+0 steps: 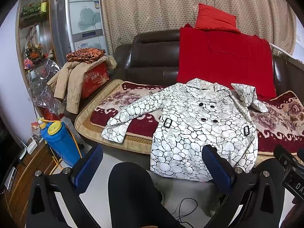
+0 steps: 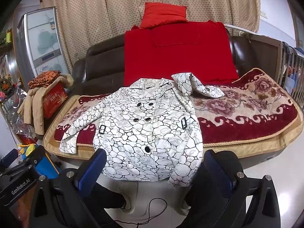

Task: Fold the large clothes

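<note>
A white coat with a black pebble pattern (image 1: 199, 125) lies face up on the sofa seat, its hem hanging over the front edge. It also shows in the right wrist view (image 2: 144, 129). Its left sleeve (image 1: 125, 117) is spread out to the left; the right sleeve (image 1: 247, 96) is bunched up near the collar. My left gripper (image 1: 152, 167) is open and empty, held in front of the hem. My right gripper (image 2: 154, 168) is open and empty, also in front of the hem, not touching the coat.
The sofa seat carries a red floral blanket (image 2: 247, 112), with a red throw (image 2: 176, 53) and a red cushion (image 2: 163, 15) on the backrest. A red box (image 1: 95, 79) with a beige jacket stands at the left. A blue sprayer tank (image 1: 58, 140) stands on the floor. My legs are below.
</note>
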### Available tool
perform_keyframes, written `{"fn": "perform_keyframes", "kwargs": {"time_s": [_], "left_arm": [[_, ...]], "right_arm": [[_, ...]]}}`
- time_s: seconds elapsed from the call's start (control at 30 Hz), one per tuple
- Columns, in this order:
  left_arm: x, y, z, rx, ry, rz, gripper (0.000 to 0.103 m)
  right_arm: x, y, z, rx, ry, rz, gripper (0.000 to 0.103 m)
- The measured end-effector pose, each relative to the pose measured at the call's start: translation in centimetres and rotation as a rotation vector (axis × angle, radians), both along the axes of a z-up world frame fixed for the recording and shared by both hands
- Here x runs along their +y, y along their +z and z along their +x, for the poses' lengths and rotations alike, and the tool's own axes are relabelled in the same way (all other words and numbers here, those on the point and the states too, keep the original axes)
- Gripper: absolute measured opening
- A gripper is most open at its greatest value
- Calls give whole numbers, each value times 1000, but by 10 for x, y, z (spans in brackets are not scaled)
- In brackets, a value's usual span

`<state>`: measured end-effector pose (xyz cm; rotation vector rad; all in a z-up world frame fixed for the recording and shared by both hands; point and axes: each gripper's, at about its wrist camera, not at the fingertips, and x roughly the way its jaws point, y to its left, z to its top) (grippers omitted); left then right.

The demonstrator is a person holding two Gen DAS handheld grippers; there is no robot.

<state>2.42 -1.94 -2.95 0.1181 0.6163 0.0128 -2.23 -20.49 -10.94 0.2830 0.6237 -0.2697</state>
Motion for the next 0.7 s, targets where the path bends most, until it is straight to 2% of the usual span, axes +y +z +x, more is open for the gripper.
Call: {"fn": "perform_keyframes", "kwargs": {"time_s": [0.7], "left_arm": [[0,-4,-2,7,-2,2,103]], "right_arm": [[-2,-3,1,13,3,16,103]]}}
